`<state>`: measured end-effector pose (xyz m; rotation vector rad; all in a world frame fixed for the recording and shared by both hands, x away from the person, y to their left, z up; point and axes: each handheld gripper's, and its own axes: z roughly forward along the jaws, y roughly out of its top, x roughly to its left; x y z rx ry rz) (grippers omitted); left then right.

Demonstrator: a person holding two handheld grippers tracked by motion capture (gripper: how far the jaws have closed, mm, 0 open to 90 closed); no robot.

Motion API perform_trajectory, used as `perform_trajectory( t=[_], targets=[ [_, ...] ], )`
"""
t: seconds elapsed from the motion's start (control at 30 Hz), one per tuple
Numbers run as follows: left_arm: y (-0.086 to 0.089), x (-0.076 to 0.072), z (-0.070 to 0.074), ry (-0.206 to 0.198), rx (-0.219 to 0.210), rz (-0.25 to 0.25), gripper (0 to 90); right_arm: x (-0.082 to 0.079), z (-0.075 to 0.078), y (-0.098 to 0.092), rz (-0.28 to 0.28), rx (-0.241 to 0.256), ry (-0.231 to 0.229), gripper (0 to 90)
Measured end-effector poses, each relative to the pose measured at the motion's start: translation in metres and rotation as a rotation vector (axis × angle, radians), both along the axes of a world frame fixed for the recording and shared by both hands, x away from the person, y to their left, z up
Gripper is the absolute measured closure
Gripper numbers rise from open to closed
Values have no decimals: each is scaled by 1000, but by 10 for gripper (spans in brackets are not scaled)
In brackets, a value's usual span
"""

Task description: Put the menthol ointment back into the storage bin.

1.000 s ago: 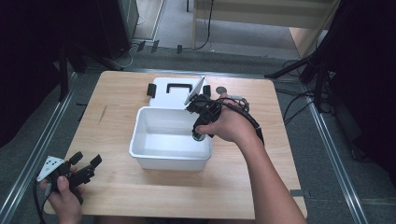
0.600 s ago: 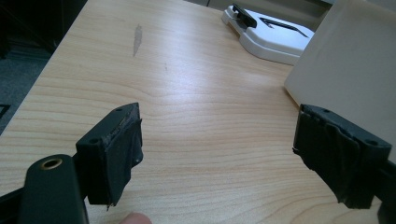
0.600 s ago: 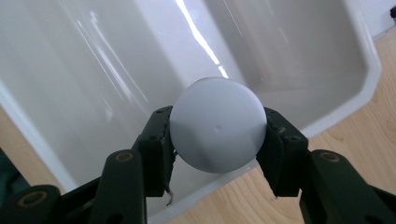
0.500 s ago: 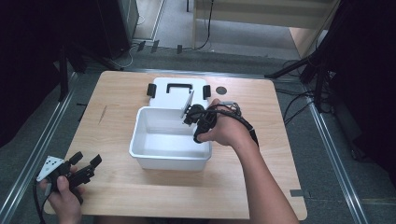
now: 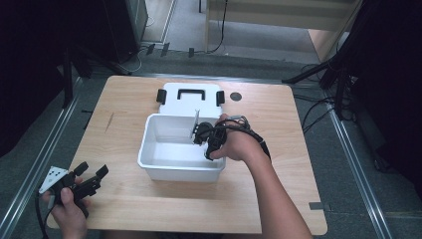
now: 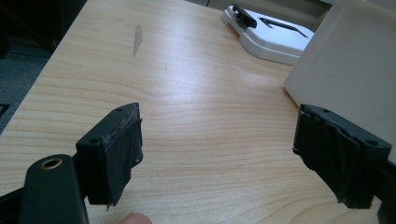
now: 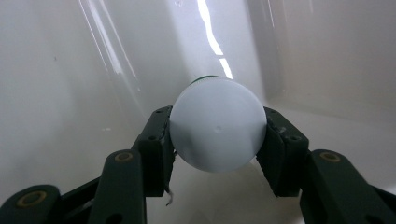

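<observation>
High view: a wooden table (image 5: 278,199) holds a white plastic bin (image 5: 174,167) near its centre. Just beyond the bin, toward 12 o'clock, a white lid (image 5: 189,102) with black latches and a black handle lies flat. The right hand (image 5: 236,144) reaches in from 5 o'clock and holds the right gripper (image 5: 201,134) over the bin's right rim, its tip inside the bin and pointing toward 9 o'clock; a pale upright object (image 5: 195,127) stands at the gripper's tip. At the table's 7 o'clock corner, well apart from the bin, the left hand (image 5: 67,209) holds the left gripper (image 5: 92,177), jaws spread and empty.

Left gripper view: the left gripper (image 6: 217,154) has its two black jaws wide apart, with nothing but bare wood between them. The bin's outer wall (image 6: 355,74) rises at 2 o'clock, and the lid (image 6: 271,32) lies at 1 o'clock.

Right gripper view: the right gripper (image 7: 217,149) is closed onto a round white object (image 7: 218,128), both jaws pressing its sides; a thin green edge shows at its far end. The bin's glossy white inner walls (image 7: 84,70) surround it.
</observation>
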<state>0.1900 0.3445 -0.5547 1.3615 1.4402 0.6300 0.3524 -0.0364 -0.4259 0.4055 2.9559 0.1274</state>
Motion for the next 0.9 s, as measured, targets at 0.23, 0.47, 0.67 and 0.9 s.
perform_trajectory(
  t=[0.23,0.47,0.67,0.9],
  targets=[
    [0,0,0,0,-2,0,161,3,-8,1,11,-32,-18,509],
    [0,0,0,0,-2,-1,161,-1,-12,9,75,-65,-64,507],
    [1,0,0,1,0,-3,161,2,-19,15,52,-73,-8,508],
    [1,0,0,1,-1,-5,161,6,-23,20,29,-110,15,508]
  ],
)
